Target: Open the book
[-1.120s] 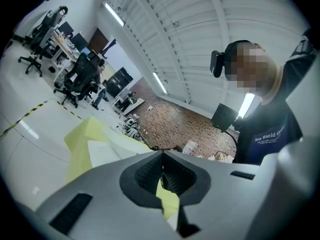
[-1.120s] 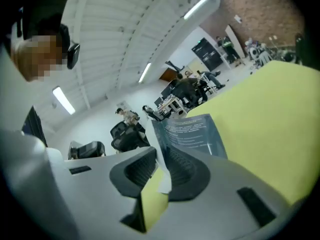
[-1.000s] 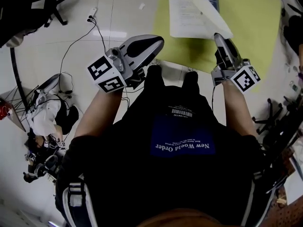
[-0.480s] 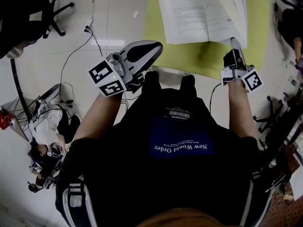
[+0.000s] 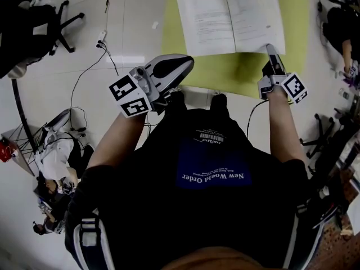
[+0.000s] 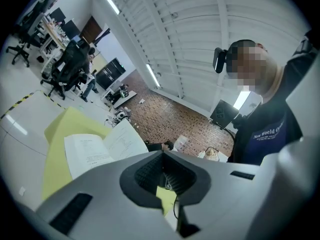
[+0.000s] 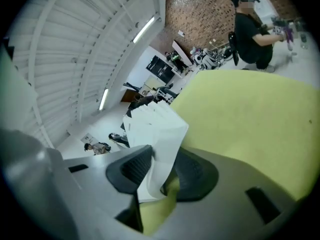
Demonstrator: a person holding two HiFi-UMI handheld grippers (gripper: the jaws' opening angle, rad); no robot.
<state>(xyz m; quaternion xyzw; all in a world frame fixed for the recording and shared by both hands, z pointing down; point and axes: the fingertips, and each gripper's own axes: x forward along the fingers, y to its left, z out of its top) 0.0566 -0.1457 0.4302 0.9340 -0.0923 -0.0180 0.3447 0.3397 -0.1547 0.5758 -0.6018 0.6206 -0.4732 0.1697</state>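
The book (image 5: 230, 18) lies open on a yellow mat (image 5: 236, 69), its white printed pages facing up. My right gripper (image 5: 270, 49) is at the book's near right corner. In the right gripper view a bundle of page corners (image 7: 155, 129) hangs between the jaws of the right gripper (image 7: 160, 166), which are opening; the paper curls loosely in the gap. My left gripper (image 5: 185, 61) hovers at the mat's near edge, left of the book, apart from it. In the left gripper view the left gripper (image 6: 162, 156) is shut with nothing in it, and the open book (image 6: 95, 151) is ahead on the left.
A white tiled floor surrounds the mat. A black office chair (image 5: 34, 21) stands at far left, with a power strip and cable (image 5: 101, 36) next to it. Bags and gear (image 5: 56, 145) lie at left. Another chair base (image 5: 323, 139) is at right. A person (image 7: 250, 29) stands beyond the mat.
The right gripper came down with the raised pages and they now lie flat on the book's right side. The left gripper shifted slightly forward.
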